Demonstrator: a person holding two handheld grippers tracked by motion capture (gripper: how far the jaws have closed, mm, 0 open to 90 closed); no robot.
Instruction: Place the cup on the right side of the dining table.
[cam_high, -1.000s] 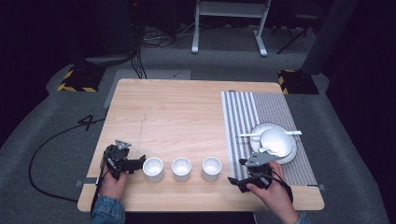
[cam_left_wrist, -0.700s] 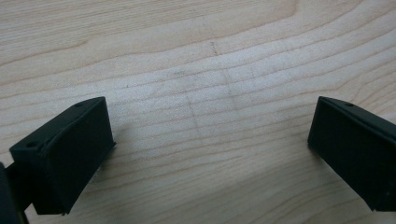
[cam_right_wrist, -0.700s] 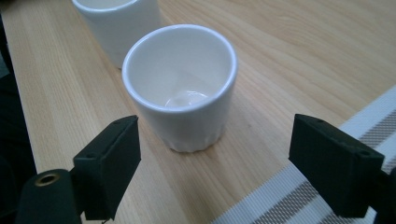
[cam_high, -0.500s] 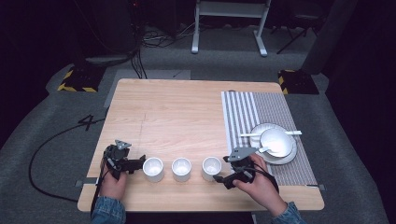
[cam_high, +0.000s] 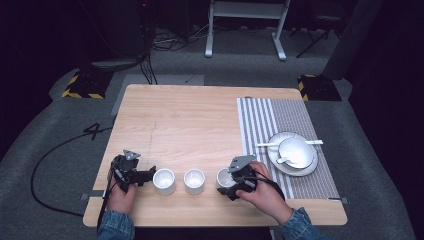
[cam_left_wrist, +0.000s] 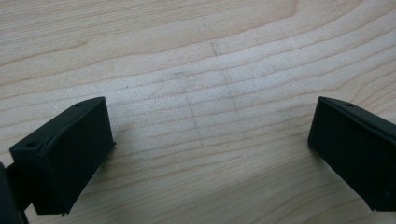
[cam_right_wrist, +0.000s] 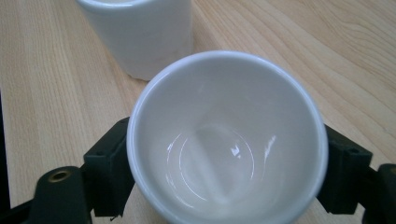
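— What do you have nearest to you at this moment?

— I see my right gripper (cam_high: 231, 186) at the near edge of the wooden table (cam_high: 200, 120). Its two jaws stand on either side of the right white cup (cam_right_wrist: 226, 140), one jaw against each wall, so it is closed around this cup. In the right gripper view the cup is upright, I look down into it, and it is empty and shiny inside.

— And the left one?

— My left gripper (cam_high: 149, 174) is also near the front edge, at the left. It points toward the left white cup (cam_high: 164, 181), and its tips are just beside the cup's wall. In the left gripper view the jaws stand wide apart with bare wood between them, so it is open and holds nothing.

— How do the cups stand?

— Three in one row along the front. The middle white cup (cam_high: 194, 181) stands between the other two and is apart from both. In the right gripper view I see it just behind the gripped cup.

— What is farther away?

— To the right lies a striped placemat (cam_high: 280, 125). On it sits a white plate (cam_high: 297, 169) with a white bowl (cam_high: 296, 152) and a white spoon (cam_high: 267, 145). Behind the table is the grey floor (cam_high: 55, 130), with a black cable (cam_high: 42, 165) lying on it at the left.
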